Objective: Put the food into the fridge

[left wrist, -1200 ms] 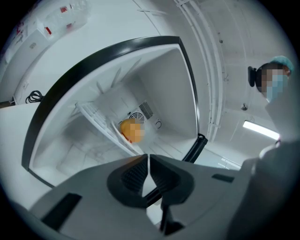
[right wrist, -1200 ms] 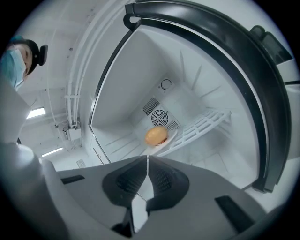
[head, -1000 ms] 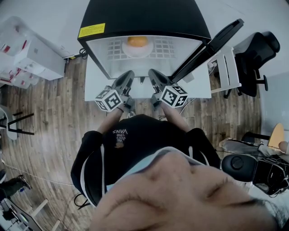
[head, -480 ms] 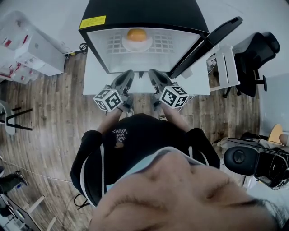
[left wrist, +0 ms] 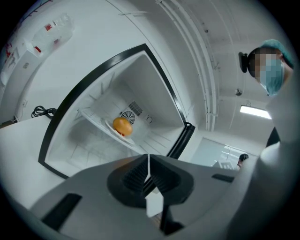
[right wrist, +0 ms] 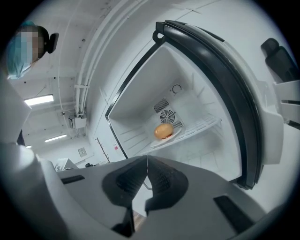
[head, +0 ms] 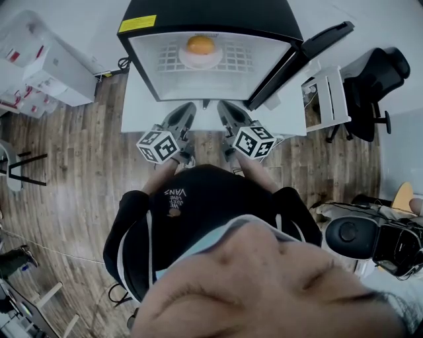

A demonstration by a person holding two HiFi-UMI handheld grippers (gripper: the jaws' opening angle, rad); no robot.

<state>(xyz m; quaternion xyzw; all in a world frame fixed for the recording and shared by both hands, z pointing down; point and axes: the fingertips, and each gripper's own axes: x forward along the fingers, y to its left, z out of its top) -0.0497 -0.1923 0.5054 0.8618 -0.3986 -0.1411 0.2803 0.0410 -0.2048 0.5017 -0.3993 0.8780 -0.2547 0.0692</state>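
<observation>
One fridge point(head: 210, 16) dominates the scene, black outside and white and lit within, with its mouth open toward the person. Its door point(head: 324, 38) is swung wide at the fridge's right side as the head view has it. The fridge stands on a white table point(head: 135, 112).

Inside the fridge, a wire shelf point(head: 241, 63) runs across the compartment, towards the back wall.

Just outside the fridge's mouth, over the table, hang the left gripper point(head: 188, 107) and the right gripper point(head: 221, 105), side by side and pointing in. Each gripper's own view shows its jaws pressed together with only a thin seam between the ribbed pads and nothing caught in them.

On the shelf inside the fridge lies a pale plate point(head: 200, 61), roughly central. On the plate rests the food point(head: 200, 45), a round orange piece. Whether it is a fruit or a bun I cannot tell.

By my reading the main step is finished, since the food is in the fridge and both grippers are clear of it. No other food is visible outside the fridge. What probably remains is closing the door, which neither gripper is touching.
</observation>
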